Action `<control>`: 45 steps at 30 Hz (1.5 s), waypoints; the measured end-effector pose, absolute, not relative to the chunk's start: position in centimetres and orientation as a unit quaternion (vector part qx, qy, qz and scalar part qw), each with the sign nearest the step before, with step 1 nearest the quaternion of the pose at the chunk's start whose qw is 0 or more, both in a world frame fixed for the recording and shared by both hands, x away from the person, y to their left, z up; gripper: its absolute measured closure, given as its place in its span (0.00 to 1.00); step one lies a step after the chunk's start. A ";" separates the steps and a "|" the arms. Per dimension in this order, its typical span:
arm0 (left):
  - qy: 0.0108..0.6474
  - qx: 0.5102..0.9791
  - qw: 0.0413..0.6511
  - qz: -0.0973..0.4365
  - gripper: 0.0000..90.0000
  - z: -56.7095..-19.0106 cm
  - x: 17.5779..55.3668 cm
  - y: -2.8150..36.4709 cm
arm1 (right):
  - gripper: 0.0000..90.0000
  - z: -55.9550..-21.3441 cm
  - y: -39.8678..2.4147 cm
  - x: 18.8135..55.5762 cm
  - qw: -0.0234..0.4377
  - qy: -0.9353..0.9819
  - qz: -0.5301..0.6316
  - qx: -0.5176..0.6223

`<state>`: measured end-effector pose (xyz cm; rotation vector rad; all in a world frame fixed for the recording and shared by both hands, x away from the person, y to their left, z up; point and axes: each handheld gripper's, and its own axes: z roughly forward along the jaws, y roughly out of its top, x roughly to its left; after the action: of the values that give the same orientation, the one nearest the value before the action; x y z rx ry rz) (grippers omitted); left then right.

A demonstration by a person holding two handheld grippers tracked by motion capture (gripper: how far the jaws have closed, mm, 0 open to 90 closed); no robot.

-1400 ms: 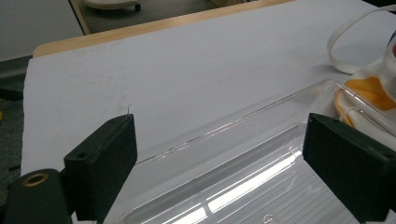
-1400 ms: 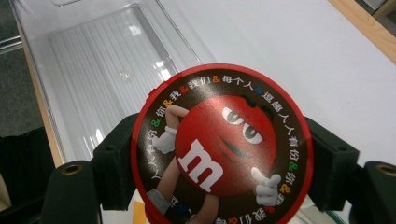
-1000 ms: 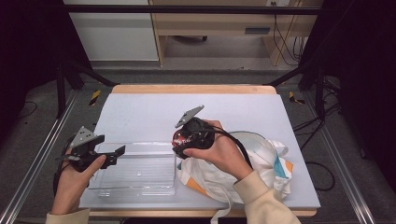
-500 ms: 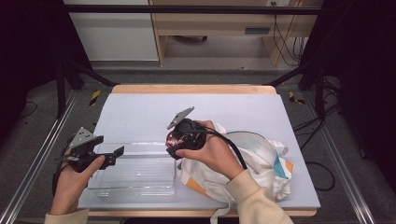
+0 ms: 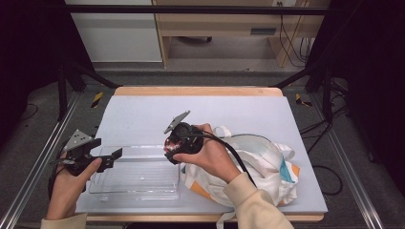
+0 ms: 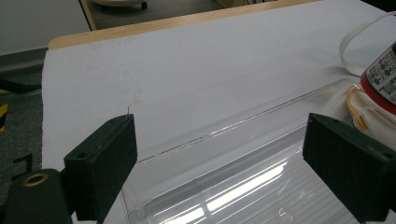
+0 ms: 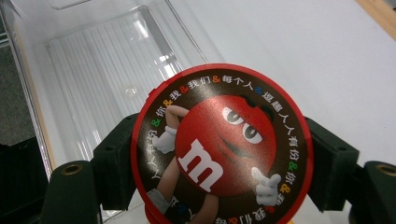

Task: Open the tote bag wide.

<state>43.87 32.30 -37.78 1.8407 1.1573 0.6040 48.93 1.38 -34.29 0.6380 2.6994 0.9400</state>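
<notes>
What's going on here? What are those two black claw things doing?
A person at a table holds a gripper in each hand. The right gripper is clamped on a round red M&M's tub, over the edge of a clear plastic tray. The left gripper hangs open by the tray's left end. A white cloth bag lies beside it.

Clear glossy plastic tray (image 5: 138,183); glossy printed candy tub lid (image 7: 219,144); soft cloth bag (image 5: 267,167); matt white table cover (image 5: 143,119).

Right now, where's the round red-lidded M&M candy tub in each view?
High view: round red-lidded M&M candy tub at centre, in the right gripper, at the tray's right end.
Left gripper view: its red rim and label at the right edge.
Right gripper view: lid at lower centre, clamped between both jaws.
Shared landmark: clear plastic tray.
</notes>
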 end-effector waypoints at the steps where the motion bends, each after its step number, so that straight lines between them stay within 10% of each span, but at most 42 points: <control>1: 0.463 0.736 0.429 0.243 0.11 -37.7 43.8 32.4 | 0.29 -34.5 1.6 48.9 0.106 0.917 0.318 0.216; 45: 0.469 0.731 0.433 0.243 0.12 -37.5 43.8 33.2 | 0.28 -35.6 4.0 47.5 0.083 0.921 0.327 0.193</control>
<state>43.78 33.24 -37.52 1.8214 1.1683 0.6054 47.50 3.96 -35.65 0.5760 2.7518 0.9770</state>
